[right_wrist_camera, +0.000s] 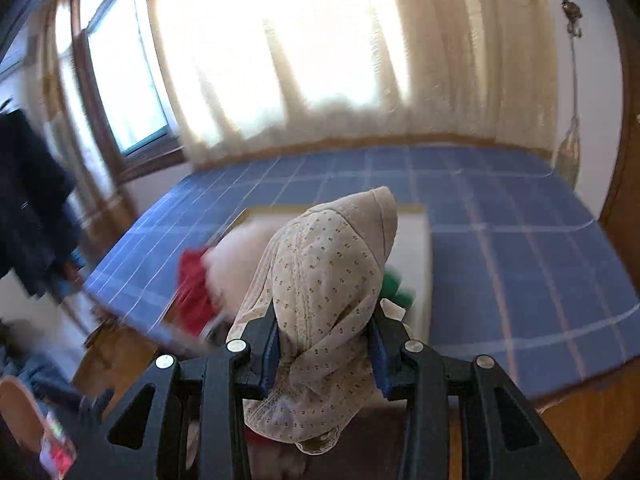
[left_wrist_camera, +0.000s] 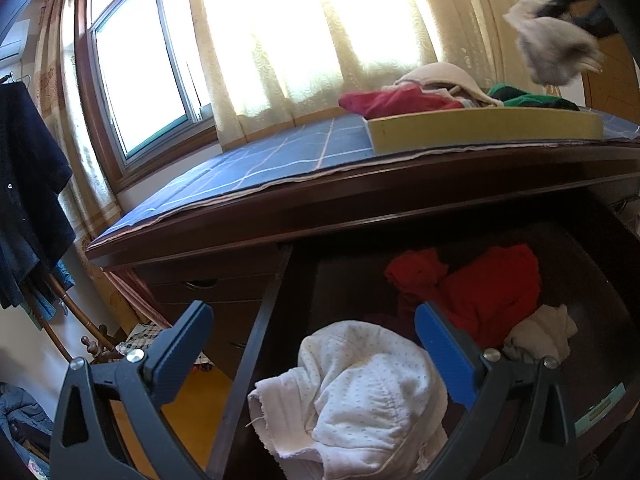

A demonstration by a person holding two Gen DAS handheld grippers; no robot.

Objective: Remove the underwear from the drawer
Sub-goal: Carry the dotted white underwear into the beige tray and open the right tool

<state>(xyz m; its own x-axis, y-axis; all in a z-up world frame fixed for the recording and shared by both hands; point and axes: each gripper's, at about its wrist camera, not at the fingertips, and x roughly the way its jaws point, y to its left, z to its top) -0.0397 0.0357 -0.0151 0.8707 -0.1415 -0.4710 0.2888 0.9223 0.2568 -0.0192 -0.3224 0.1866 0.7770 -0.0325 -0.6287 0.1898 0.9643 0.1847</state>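
Drawer open below the table; several pcs still inside: white dotted underwear at front, red piece behind it, small cream piece to the right.

Right tool clamped on a beige dotted pair, pads pressing both sides, cloth bunched up above the fingers and hanging below. In the left view the same pair shows up high at right, blurred, above the tray. Tray sits on the blue checked cloth on the table, already holding red, cream and green pcs.

Left tool open wide, nothing held, jaws hovering over the drawer either side of the white pair; whether a pad touches it, can't tell.

Step in hand, my read: carry beige pair over the tray & drop.
- Keep grip firm till well inside the tray edge; cloth is floppy and the hanging part could catch the rim or drag the red piece out.
- Release low over the pile, then open fully so fabric doesn't cling to a pad.
- Left tool well placed for next pick: go down on the thick fold of the white pair, not a thin edge, and lift clear of the drawer side.
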